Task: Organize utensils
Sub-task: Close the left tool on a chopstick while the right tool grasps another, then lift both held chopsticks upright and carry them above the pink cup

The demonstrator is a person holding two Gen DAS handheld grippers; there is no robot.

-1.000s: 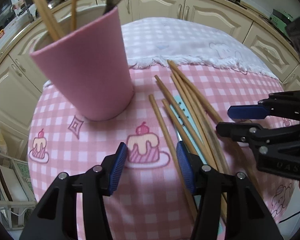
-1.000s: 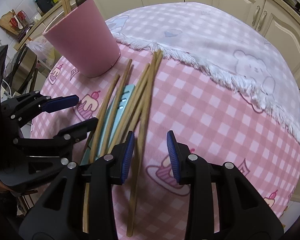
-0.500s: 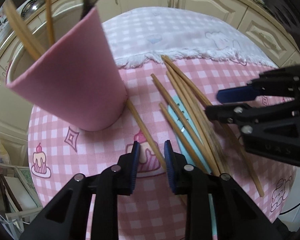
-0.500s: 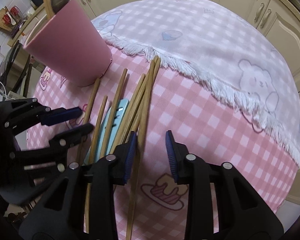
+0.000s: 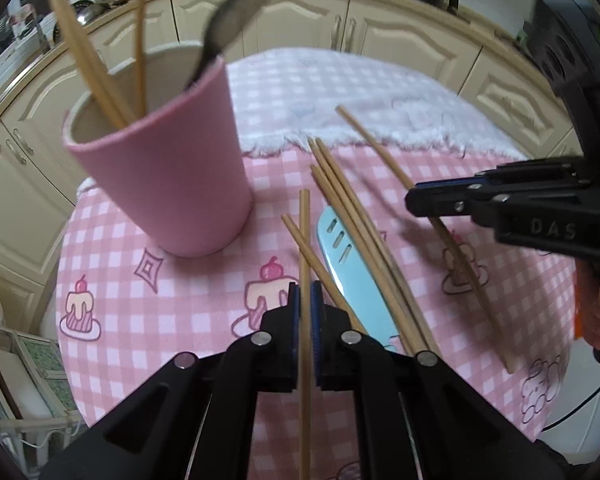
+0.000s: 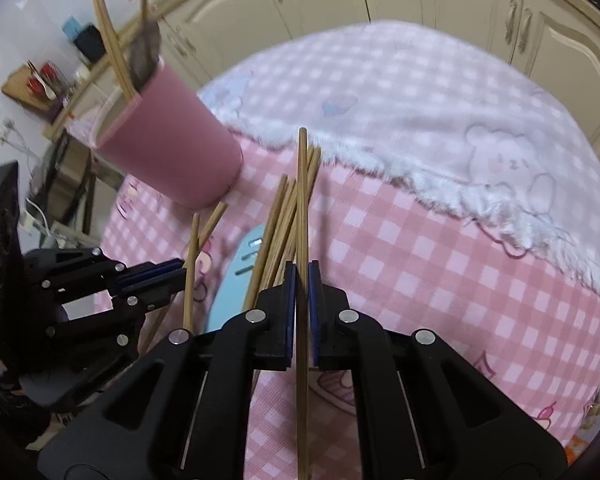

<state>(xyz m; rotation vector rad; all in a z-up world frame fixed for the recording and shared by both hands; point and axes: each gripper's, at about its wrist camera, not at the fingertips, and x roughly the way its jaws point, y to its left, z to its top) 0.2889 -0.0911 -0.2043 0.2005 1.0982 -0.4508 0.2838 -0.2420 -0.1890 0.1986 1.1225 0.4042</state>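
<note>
Claws (image 5: 305,304) newly clamped; chopstick (image 5: 305,248) ends cropped.

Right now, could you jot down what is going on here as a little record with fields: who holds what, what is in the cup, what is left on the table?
left hand-held gripper: shut on one wooden chopstick
right hand-held gripper: shut on another chopstick
pink cup: upright, holds chopsticks and a metal spoon
still on tablecloth: loose chopsticks, light blue slotted utensil lying partly under them
surroundings: cream kitchen cabinets behind the table
</note>
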